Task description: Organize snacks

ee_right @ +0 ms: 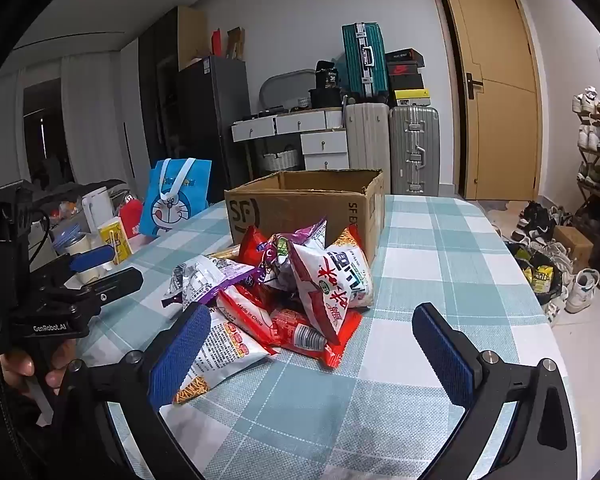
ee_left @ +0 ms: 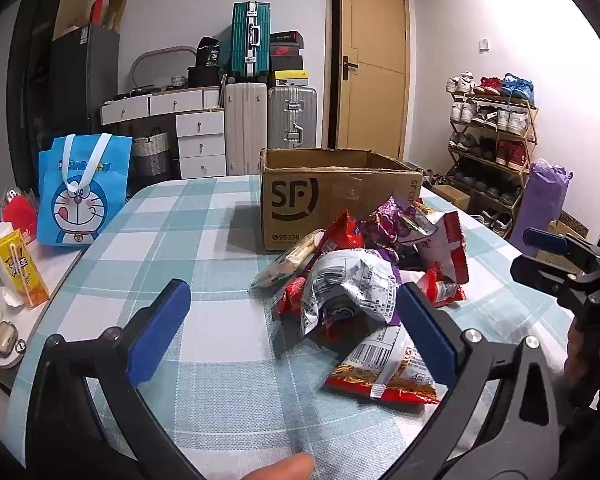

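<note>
Crumpled snack packets [ee_right: 292, 292], mostly red, white and purple, are being found heaped on the table. An open cardboard box [ee_right: 300, 204] is standing just behind, touching the heap.

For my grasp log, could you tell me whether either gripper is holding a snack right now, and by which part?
Nothing is held. The left gripper and right gripper are both open, above the tablecloth near the snack pile.

Teal-and-white checked tablecloth [ee_left: 204, 216], brown cardboard box [ee_left: 340, 200], red, purple, white snack packets [ee_right: 300, 288], blue-padded tools.
</note>
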The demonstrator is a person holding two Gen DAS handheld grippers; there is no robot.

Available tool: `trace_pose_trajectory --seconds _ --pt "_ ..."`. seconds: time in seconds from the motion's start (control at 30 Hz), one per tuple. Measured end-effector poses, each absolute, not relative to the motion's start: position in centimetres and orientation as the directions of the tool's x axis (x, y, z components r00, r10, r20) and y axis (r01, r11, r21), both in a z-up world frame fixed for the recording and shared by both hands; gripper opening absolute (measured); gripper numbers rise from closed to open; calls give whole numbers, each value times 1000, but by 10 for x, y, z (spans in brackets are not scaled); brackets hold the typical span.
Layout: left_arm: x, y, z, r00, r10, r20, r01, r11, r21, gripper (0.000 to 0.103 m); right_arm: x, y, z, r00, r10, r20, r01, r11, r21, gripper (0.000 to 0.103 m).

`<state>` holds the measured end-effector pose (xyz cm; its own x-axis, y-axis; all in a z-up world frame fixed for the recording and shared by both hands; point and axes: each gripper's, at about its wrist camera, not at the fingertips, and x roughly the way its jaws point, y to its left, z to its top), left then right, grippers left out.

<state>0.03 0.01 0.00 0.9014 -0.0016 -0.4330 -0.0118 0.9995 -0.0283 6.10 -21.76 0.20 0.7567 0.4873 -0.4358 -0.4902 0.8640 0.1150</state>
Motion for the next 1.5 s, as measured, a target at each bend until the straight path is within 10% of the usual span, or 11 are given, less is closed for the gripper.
trace_pose_trajectory --seconds 1.5 --pt "-2 2 0 903 5 -429 -19 999 -30 102 57 -218 3 762 484 -431 -492 864 102 103"
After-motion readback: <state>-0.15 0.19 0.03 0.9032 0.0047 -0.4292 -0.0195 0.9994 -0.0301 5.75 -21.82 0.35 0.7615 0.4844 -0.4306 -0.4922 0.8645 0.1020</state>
